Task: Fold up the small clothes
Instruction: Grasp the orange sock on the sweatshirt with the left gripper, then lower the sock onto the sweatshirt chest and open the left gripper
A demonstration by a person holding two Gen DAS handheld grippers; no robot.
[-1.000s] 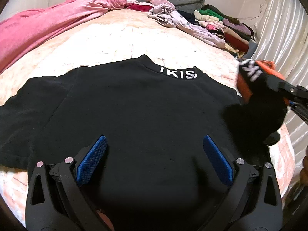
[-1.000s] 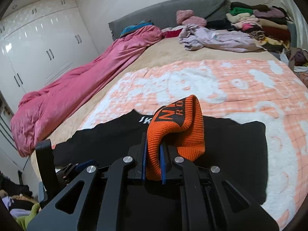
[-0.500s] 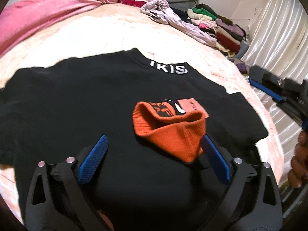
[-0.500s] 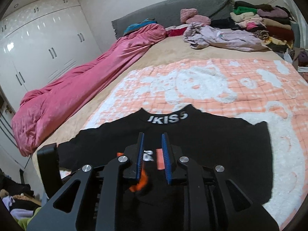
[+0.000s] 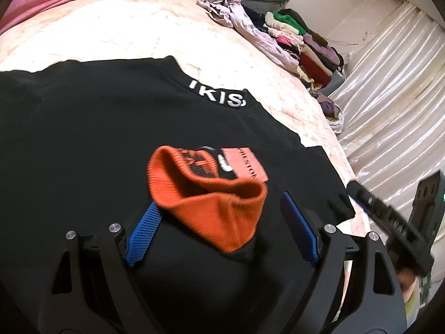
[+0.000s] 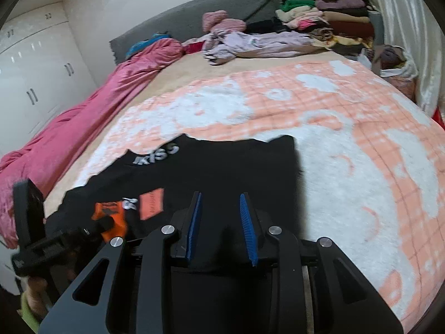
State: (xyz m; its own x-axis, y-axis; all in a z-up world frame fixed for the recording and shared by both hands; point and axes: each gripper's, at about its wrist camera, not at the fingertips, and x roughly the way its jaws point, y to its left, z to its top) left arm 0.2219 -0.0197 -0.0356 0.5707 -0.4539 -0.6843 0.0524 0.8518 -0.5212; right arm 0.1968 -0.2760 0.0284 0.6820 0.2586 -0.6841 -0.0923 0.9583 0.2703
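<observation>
A black T-shirt (image 5: 97, 139) with white collar lettering lies spread flat on the bed. An orange knit beanie (image 5: 211, 206) lies crumpled on its middle, beside an orange patch (image 5: 244, 164) printed on the shirt. My left gripper (image 5: 219, 200) straddles the beanie. Its jaws are closing: the left blue pad (image 5: 141, 233) is at the beanie's edge, and the right pad (image 5: 299, 228) is still apart from it. My right gripper (image 6: 220, 194) hovers over the shirt (image 6: 236, 167), right of the beanie (image 6: 111, 217). Its jaws are opening, with nothing between them.
A pink duvet (image 6: 83, 117) runs along the bed's left side. Loose lilac clothes (image 6: 264, 41) and a stack of folded clothes (image 6: 319, 19) sit at the head. White wardrobes (image 6: 33, 69) stand to the left and a curtain (image 5: 389, 83) to the right. Peach-and-white blanket (image 6: 361, 181) lies bare right of the shirt.
The right gripper let go of the orange beanie, which now lies on the shirt, and drew away to the right with its jaws parting. The left gripper's jaws have narrowed around the beanie.
</observation>
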